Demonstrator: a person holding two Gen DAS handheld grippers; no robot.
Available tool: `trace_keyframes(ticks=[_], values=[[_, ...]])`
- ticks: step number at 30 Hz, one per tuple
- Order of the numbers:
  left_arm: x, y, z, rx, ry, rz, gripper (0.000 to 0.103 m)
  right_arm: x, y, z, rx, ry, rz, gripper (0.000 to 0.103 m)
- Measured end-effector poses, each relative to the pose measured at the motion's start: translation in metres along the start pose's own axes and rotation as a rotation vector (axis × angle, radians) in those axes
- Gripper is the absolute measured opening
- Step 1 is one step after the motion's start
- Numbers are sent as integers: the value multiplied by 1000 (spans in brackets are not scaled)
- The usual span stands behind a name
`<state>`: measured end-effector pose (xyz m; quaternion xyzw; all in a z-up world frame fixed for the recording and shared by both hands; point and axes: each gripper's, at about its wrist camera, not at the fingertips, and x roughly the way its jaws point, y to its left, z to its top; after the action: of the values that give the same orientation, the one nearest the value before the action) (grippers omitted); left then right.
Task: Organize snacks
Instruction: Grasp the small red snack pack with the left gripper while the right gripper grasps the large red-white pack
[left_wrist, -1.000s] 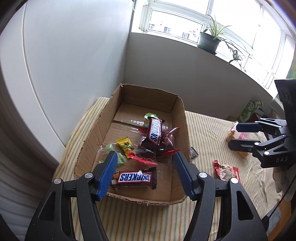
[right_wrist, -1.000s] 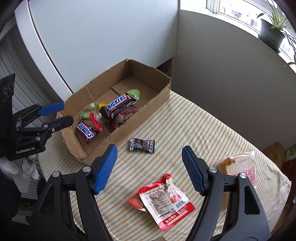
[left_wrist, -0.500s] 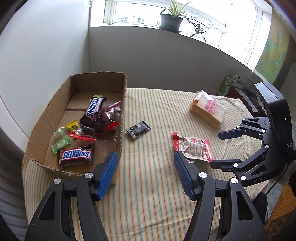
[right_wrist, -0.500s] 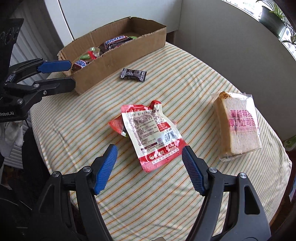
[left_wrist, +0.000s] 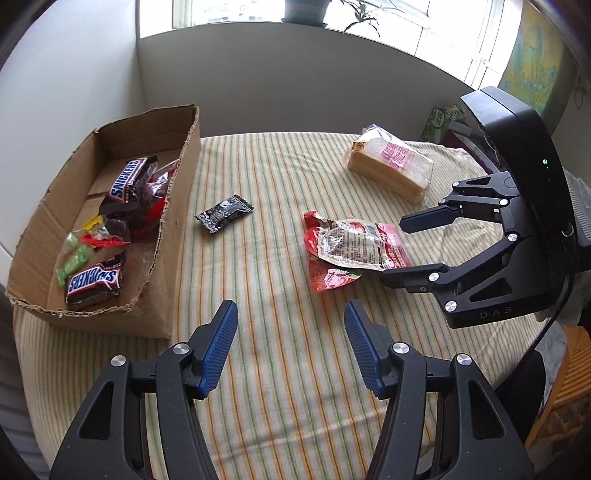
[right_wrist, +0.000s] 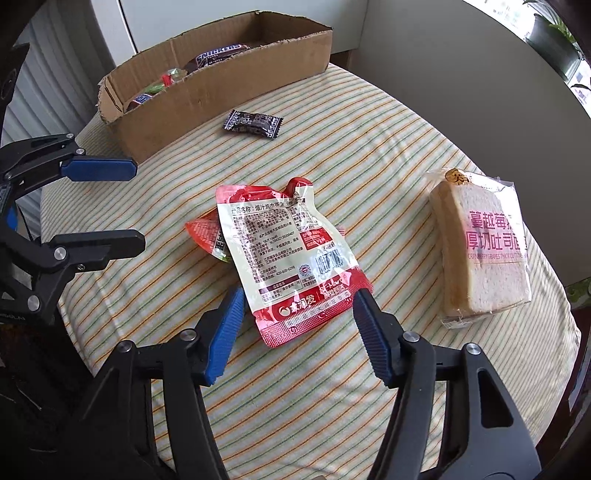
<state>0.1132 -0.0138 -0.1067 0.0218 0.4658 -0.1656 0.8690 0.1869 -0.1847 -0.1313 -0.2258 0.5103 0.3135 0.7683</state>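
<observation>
The red-and-white snack pouch (right_wrist: 291, 254) lay flat on the striped table (right_wrist: 388, 155), printed back panel and barcode up, its red bottom seam between the tips of the right tongs (right_wrist: 298, 321), which stood wide apart and held nothing. A second red packet (right_wrist: 205, 236) lay partly under the pouch, so most of its print was hidden. The left tongs (left_wrist: 291, 341) were likewise spread wide and empty above bare cloth, near the cardboard box (left_wrist: 177, 236).

A small black wrapped candy (left_wrist: 224, 213) lay on the table between the box and the pouch. A wrapped slice of thick toast (right_wrist: 484, 251) with pink lettering lay well apart to the right of the pouch. Inside the box were two Snickers bars (left_wrist: 94, 282), green and yellow candies (left_wrist: 74, 258) and dark red wrappers (left_wrist: 155, 201); in the right wrist view the box wall concealed most of these contents.
</observation>
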Motion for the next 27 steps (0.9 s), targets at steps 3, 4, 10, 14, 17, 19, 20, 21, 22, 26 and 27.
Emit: trace_keyframes(ticks=[3, 4, 10, 14, 17, 19, 20, 21, 22, 26, 27], values=[[3, 0, 0, 2, 5, -1, 59, 0, 4, -1, -24, -6, 24, 64], [4, 0, 0, 4, 7, -2, 59, 2, 6, -2, -32, -3, 0, 64], [15, -6, 3, 25, 28, -5, 53, 12, -7, 4, 2, -3, 3, 63], [23, -11, 4, 46, 41, -9, 51, 14, -23, 10, 60, -17, 42, 57], [30, -14, 7, 49, 48, -13, 50, 14, -29, 17, 74, -29, 60, 57], [34, -16, 9, 49, 51, -23, 50, 15, -29, 22, 60, -30, 61, 57], [36, -18, 10, 54, 53, -27, 50, 16, -28, 25, 48, -30, 54, 57], [37, -19, 9, 58, 55, -32, 50, 18, -27, 28, 37, -24, 54, 57], [39, -20, 9, 61, 57, -35, 50, 21, -27, 34, 33, -20, 52, 57], [45, -21, 11, 60, 60, -42, 50, 21, -30, 45, 18, -31, 58, 71], [46, -21, 11, 57, 58, -40, 50, 23, -32, 49, 14, -29, 62, 72]])
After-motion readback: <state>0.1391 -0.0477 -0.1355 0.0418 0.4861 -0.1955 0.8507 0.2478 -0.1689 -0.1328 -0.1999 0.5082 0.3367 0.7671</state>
